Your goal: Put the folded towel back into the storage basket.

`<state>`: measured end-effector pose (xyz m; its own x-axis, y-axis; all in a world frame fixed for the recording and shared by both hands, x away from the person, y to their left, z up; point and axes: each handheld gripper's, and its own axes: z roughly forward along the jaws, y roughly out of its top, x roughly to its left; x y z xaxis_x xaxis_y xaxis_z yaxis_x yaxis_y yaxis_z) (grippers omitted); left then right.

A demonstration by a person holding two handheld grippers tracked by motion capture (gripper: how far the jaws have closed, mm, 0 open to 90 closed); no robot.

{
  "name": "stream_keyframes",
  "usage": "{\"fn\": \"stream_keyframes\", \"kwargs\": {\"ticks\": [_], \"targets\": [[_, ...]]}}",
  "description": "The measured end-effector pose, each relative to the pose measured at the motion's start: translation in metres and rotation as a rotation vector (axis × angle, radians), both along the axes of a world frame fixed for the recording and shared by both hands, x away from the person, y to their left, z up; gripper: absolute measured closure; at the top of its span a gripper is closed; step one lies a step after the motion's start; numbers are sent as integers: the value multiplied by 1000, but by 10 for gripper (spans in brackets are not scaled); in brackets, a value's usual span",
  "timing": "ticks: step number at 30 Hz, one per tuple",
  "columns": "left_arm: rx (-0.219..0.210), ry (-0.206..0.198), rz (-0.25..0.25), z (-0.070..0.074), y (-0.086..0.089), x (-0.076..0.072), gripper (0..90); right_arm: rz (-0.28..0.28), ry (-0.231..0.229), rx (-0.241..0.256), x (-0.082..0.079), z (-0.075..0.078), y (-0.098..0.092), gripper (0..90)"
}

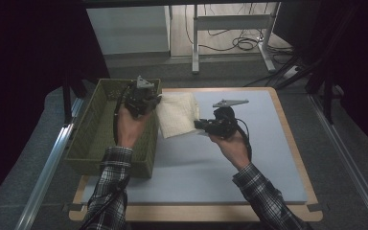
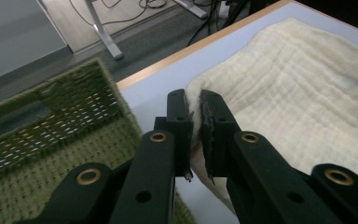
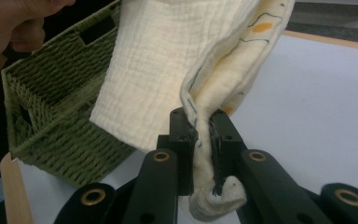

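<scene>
Two grippers pinch one cream cloth [image 1: 178,114], held above the table [image 1: 268,158] beside the green basket [image 1: 88,139]: left gripper [image 1: 149,101] at nine o'clock, right gripper [image 1: 202,125] at four. Light, limp, it sags; corners grip best.

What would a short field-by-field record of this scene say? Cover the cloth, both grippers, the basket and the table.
cloth: cream cloth, held between both grippers beside the basket
left gripper: shut on a cloth edge
right gripper: shut on a cloth edge
basket: green woven basket at the table's left side
table: pale blue top, wooden rim
</scene>
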<state>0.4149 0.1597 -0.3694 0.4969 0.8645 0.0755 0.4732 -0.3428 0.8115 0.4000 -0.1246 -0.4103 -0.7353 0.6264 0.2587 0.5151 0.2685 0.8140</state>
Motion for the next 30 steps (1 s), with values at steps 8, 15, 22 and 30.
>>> {"fn": "stream_keyframes", "kwargs": {"ticks": [8,15,22,30], "targets": [[-7,-16,43,7,25,-4,831,23,19,25,6,2,24,817],[0,-28,74,13,41,-6,831,44,29,34,6,3,46,816],[16,-29,112,15,60,-10,831,67,27,23,7,2,72,815],[23,-22,163,12,91,-16,832,98,20,19,6,-2,107,814]]}}
